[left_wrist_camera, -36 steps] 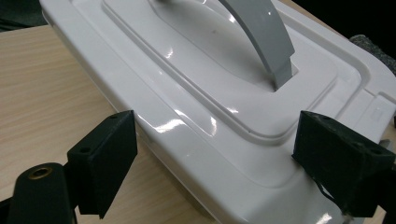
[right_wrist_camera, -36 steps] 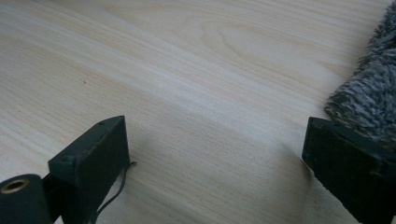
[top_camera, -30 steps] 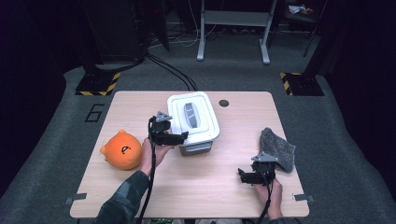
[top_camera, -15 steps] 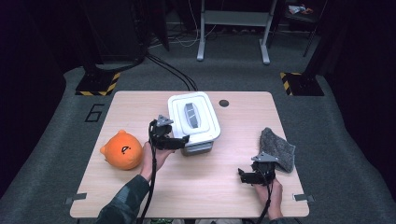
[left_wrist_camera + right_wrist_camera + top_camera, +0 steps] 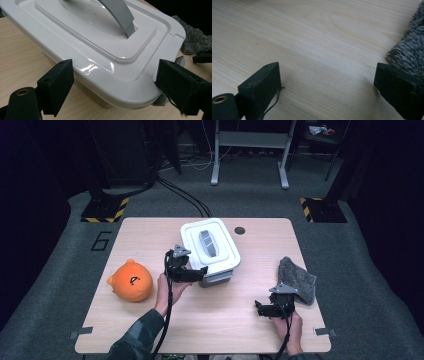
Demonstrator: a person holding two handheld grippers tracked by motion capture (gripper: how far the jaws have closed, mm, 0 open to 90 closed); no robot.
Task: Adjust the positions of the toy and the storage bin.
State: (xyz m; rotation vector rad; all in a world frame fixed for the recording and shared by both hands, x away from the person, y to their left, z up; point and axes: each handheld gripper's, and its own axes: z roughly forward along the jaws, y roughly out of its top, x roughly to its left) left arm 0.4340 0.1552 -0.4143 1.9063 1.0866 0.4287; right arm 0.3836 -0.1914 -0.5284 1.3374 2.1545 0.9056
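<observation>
White plastic lidded box (image 5: 210, 251) approached by left tool (image 5: 197, 274)
Both tools are held open; right tool (image 5: 265, 310) is rested beside grey fuzzy cloth (image 5: 296, 279).

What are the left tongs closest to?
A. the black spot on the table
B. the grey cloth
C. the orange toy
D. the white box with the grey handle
D: the left tongs sit wide open at a corner of the white box, with its rim between the two black jaws.
</observation>
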